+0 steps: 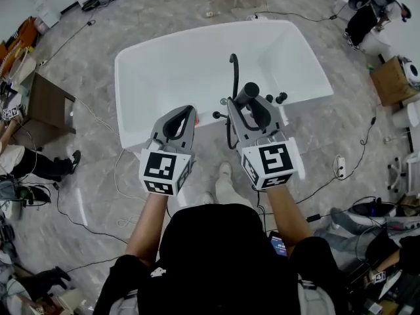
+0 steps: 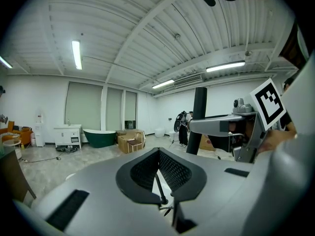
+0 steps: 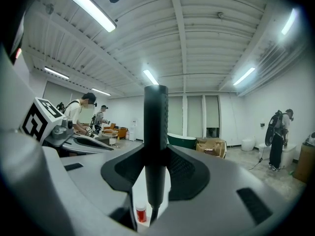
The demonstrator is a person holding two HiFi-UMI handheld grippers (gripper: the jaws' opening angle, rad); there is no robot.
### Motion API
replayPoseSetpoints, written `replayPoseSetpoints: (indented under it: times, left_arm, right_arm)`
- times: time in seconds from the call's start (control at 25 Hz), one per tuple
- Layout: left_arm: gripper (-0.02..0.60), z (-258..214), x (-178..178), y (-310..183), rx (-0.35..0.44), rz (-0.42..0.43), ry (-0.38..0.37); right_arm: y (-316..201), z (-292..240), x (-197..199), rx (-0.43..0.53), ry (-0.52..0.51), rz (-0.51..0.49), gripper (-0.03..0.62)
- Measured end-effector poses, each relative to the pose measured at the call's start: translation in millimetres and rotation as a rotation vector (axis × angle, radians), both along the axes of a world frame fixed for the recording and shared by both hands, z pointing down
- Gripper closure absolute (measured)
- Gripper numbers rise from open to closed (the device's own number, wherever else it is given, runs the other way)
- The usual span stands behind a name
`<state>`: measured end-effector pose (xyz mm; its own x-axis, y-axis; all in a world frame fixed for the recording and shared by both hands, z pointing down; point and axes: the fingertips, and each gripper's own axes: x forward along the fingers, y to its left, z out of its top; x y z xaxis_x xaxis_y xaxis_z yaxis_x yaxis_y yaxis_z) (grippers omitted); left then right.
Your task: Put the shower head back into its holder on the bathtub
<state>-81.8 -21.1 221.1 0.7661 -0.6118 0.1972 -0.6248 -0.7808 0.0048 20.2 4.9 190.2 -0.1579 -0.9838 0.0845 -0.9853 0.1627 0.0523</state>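
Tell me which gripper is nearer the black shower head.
Right. The right gripper is clamped on the shower head; the left gripper is shut and empty, apart from it on its left.

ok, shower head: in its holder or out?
Out. The shower head stands upright, clamped in the fingers of the right gripper, not seated in any holder.

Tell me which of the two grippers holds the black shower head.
The right gripper: its jaws are clamped on the shower head, while the left gripper is shut on nothing.
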Motion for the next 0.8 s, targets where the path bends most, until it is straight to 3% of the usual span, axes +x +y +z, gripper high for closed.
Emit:
replayPoseSetpoints:
  times: [0.8]
  left_arm:
    - [0.567, 40, 64, -87, -0.040, -0.030, -0.010]
  right_arm:
    - [-110, 9, 48, -0.009, -0.021, -0.116, 0.454]
